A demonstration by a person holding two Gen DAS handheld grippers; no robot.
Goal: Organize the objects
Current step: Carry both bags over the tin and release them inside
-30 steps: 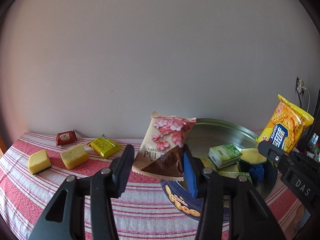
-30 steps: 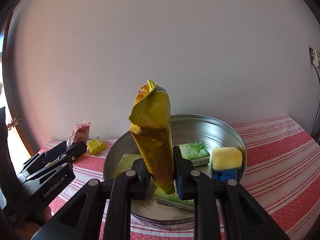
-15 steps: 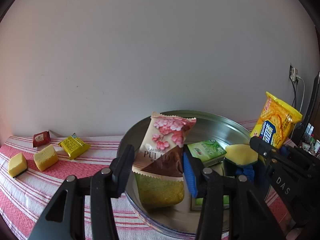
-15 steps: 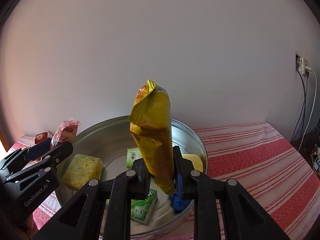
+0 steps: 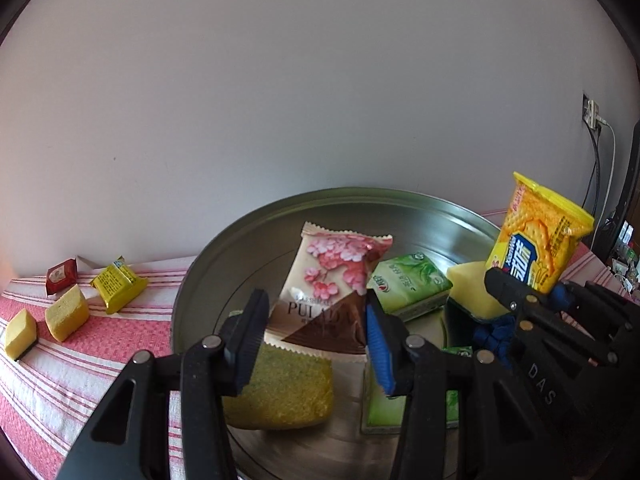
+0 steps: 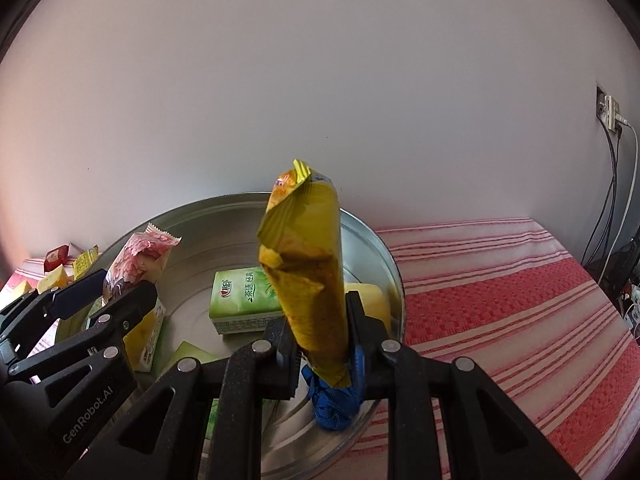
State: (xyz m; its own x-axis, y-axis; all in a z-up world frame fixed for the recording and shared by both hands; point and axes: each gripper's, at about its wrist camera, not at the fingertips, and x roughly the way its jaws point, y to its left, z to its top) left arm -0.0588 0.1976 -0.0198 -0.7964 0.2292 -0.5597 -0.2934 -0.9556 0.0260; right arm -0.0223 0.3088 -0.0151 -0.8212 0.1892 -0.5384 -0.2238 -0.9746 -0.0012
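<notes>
My left gripper (image 5: pixel 314 328) is shut on a cherry-blossom snack packet (image 5: pixel 332 280), held upright over the round metal tin (image 5: pixel 280 208). My right gripper (image 6: pixel 320 336) is shut on a yellow cracker packet (image 6: pixel 308 272), upright above the tin's (image 6: pixel 188 212) right side. That packet (image 5: pixel 536 236) and the right gripper (image 5: pixel 516 300) also show at the right of the left wrist view. Inside the tin lie a green tissue pack (image 5: pixel 408 284), yellow-green sponges (image 5: pixel 280 388), a second green pack (image 5: pixel 380 408) and a blue cloth ball (image 6: pixel 334 404).
On the red striped tablecloth (image 6: pixel 500 300) left of the tin lie two yellow sponge blocks (image 5: pixel 66 318), a yellow sachet (image 5: pixel 118 286) and a red sachet (image 5: pixel 61 276). A white wall stands close behind. Cables and a socket (image 6: pixel 610 114) hang at the far right.
Both grippers have moved over the tin and lower, each still holding its packet. The tin now fills the middle of both views, and the loose items on the cloth have slid left.
</notes>
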